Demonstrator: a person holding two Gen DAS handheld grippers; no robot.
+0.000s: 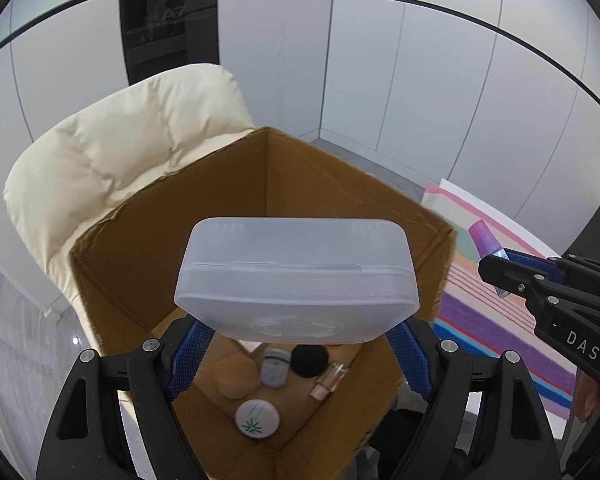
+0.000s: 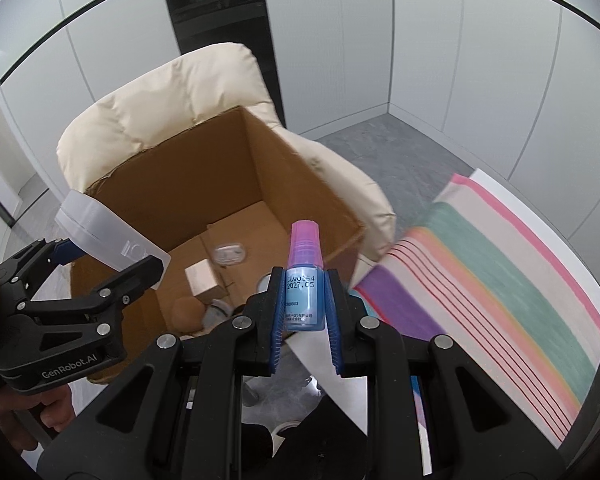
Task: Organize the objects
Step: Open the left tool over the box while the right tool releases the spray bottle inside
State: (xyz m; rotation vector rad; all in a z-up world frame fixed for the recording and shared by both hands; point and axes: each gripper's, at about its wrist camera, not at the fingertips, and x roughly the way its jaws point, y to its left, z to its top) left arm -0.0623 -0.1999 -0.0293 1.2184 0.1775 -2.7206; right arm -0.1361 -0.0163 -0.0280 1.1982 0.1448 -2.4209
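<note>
Gripping a frosted translucent plastic case with rounded corners (image 1: 296,280), the left gripper (image 1: 296,344) is holding it above the open brown cardboard box (image 1: 324,184), its blue-padded fingers (image 1: 188,356) pressing against the case's two ends. Down inside the box are lying a round white jar with a green leaf mark (image 1: 257,418), a black round puff (image 1: 310,361) and a small clear bottle (image 1: 330,378). Behind the box is sitting a cream padded chair (image 1: 112,148). Further right, the right gripper (image 2: 304,304) is clamping a small blue bottle with a pink-purple cap (image 2: 304,276) upright between its pads, beside the box's right wall and near a striped multicoloured cloth (image 2: 500,280).
</note>
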